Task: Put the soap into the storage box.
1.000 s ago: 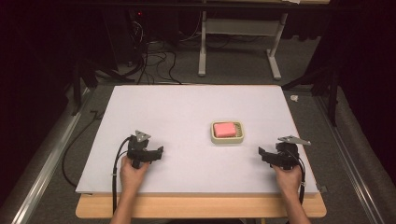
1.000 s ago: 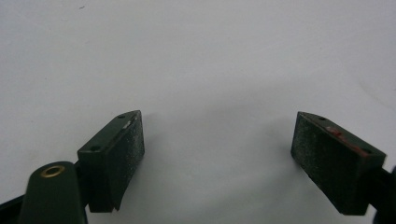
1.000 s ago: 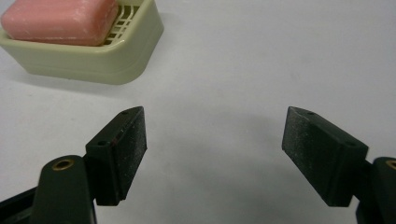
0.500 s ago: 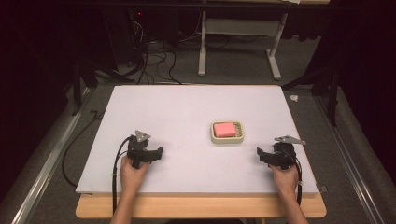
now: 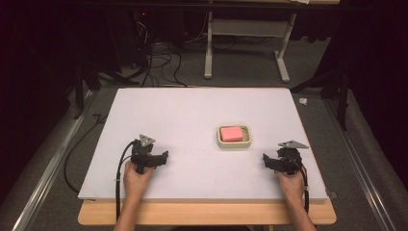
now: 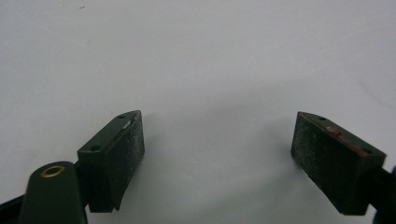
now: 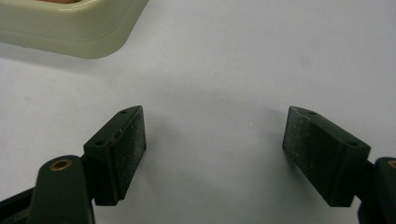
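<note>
A pink block [image 5: 231, 133] lies in a small cream dish [image 5: 234, 143] right of the middle of the white tabletop [image 5: 192, 115]. A corner of that dish [image 7: 70, 28] appears at the top left of the right gripper view. My left gripper [image 5: 150, 155] rests near the front left of the table, held by a hand, well apart from the dish. In the left gripper view it [image 6: 217, 144] stands open over bare white surface. My right gripper [image 5: 285, 161] rests at the front right, a little to the right of the dish; it [image 7: 215, 144] is open and holds nothing.
A wooden strip [image 5: 207, 214] runs along the table's front edge. Black cables [image 5: 120, 168] trail from the left gripper to the front. Behind the table stand a white metal frame [image 5: 245, 33] and loose cables [image 5: 154, 62] on the grey floor.
The right gripper has shifted slightly toward the front edge. The left gripper, the dish and the block stay where they were.
</note>
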Available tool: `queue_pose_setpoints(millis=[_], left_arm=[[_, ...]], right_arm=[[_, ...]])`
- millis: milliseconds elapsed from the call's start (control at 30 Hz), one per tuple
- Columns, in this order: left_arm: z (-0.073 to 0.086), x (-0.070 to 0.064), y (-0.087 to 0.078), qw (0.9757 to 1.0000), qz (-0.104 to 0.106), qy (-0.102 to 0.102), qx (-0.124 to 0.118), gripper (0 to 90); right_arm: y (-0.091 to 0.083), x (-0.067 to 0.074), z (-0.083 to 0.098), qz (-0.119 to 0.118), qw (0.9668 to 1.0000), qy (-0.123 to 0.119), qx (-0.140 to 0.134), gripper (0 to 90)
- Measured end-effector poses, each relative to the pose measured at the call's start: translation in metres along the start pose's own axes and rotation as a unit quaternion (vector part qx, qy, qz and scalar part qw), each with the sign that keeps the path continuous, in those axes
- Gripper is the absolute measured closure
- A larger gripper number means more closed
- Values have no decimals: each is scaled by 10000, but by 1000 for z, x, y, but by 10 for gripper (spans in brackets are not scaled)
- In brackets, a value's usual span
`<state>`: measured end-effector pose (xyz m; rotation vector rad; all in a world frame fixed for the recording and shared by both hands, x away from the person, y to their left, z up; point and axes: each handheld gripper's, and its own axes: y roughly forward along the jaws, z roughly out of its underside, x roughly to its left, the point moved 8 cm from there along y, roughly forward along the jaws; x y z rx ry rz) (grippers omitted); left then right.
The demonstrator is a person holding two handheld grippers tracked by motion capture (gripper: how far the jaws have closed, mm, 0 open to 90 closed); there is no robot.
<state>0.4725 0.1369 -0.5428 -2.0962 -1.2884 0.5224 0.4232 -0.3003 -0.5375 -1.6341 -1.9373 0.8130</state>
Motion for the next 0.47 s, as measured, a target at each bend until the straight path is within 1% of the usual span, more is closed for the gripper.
queue_pose_setpoints(millis=[467], left_arm=[[0, 0, 0, 10000, 4, -2, 1, 177]], right_arm=[[1, 0, 1, -55, 10000, -2, -23, 208]])
